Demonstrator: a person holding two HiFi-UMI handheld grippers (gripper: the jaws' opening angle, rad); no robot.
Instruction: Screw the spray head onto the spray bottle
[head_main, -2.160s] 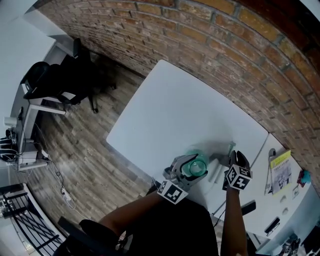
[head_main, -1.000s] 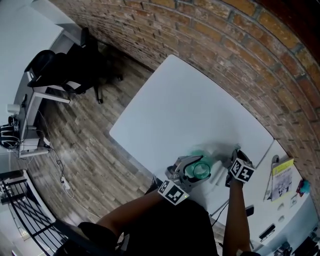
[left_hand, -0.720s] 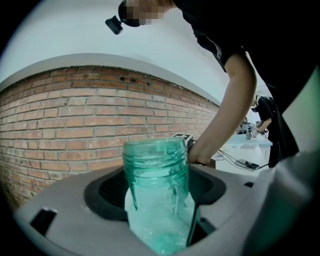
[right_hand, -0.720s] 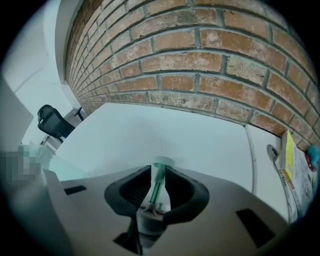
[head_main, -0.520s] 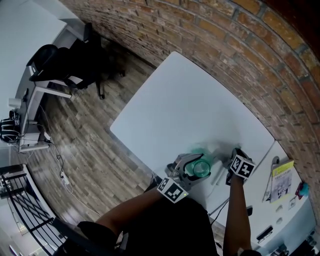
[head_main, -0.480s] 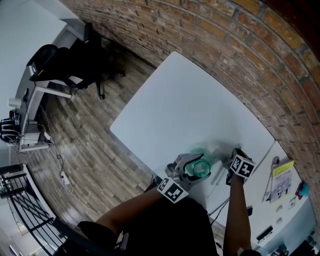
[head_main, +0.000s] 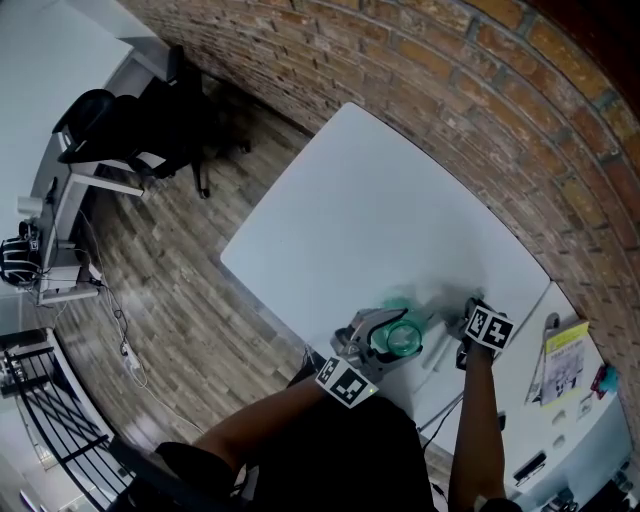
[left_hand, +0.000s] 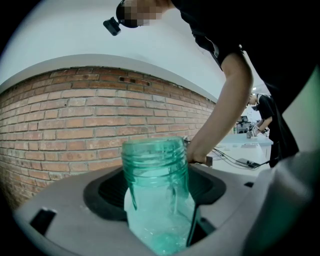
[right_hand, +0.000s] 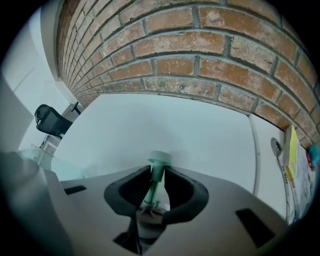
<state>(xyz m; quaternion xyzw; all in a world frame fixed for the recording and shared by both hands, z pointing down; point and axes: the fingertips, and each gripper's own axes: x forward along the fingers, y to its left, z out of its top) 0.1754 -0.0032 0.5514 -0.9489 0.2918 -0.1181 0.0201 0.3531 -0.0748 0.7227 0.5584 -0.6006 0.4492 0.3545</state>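
left gripper (left_hand: 159, 215) clamps the translucent green plastic spray bottle (head_main: 402, 338) upright by the white worktop's (head_main: 370, 200) near edge, likely so its open threaded neck faces up. right gripper (right_hand: 156, 181), just beside it, pinches the pale green plastic spray head (right_hand: 160, 159) by its stem, tilted down for seating.

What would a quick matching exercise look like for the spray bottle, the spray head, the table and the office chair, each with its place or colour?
1 spray bottle
2 spray head
3 table
4 office chair

A white
B clamped in the right gripper
C black, on the wood floor
D clamped in the left gripper

Pairs: 1-D, 2-B, 3-A, 4-C
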